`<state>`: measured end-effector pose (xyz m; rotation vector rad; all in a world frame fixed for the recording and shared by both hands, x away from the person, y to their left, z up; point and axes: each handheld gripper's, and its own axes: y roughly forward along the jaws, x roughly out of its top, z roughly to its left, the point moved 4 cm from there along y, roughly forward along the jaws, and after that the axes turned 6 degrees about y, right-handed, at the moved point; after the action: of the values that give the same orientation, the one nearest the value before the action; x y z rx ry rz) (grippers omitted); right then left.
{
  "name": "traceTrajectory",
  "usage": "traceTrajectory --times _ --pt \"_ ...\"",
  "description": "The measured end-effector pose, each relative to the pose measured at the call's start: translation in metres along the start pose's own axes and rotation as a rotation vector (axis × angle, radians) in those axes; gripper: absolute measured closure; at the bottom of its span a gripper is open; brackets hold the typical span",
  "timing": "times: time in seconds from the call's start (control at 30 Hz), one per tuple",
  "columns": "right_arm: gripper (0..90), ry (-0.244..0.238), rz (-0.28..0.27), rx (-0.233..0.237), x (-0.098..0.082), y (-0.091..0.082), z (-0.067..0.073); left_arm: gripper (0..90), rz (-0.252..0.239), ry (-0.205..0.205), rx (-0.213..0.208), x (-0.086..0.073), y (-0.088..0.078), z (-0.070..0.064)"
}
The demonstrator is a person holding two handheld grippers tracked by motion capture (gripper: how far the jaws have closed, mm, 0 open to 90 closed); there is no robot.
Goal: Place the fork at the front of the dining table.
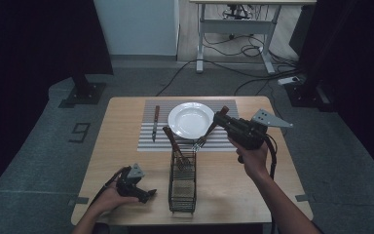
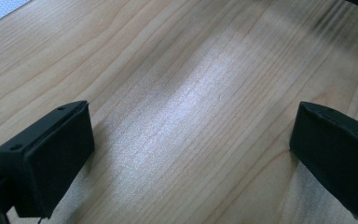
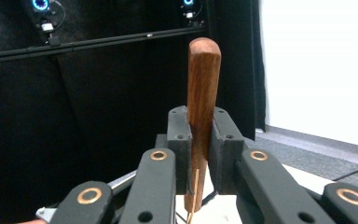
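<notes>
The right gripper (image 1: 222, 118) is up in the air over the table (image 1: 126, 161), and its jaws are clamped on the brown wooden handle of a fork (image 1: 208, 131). The fork hangs slanted, with its metal prongs low beside the white plate (image 1: 190, 120) and over the striped mat (image 1: 148, 141). In the right gripper view the fork handle (image 3: 203, 93) sticks up between the two black jaws, which press it from both sides.

A black wire basket (image 1: 182, 183) stands on the table, near the front. Another wooden-handled tool (image 1: 174, 144) leans out of the basket. A knife (image 1: 155, 122) lies on the mat, left of the plate.

The left gripper (image 1: 143, 196) rests low on the table beside the basket, with its jaws wide apart and nothing between them
</notes>
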<state>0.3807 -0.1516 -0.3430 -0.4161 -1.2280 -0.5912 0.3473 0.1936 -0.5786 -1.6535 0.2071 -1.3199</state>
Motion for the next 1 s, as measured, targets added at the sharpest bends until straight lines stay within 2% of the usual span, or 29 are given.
traceTrajectory --times 0.23,0.67,1.0 --pt "80.5 -0.009 0.007 -0.068 -0.001 -0.006 -0.019 0.0 0.000 0.001 -0.002 0.000 0.000 0.000" --pt "80.5 0.001 0.087 -0.215 -0.023 -0.011 -0.066 0.0 -0.001 0.001 -0.002 0.000 0.000 0.000" --pt "80.4 -0.008 0.123 -0.291 -0.034 -0.012 -0.088 0.0 0.000 0.004 -0.004 0.000 0.000 0.000"
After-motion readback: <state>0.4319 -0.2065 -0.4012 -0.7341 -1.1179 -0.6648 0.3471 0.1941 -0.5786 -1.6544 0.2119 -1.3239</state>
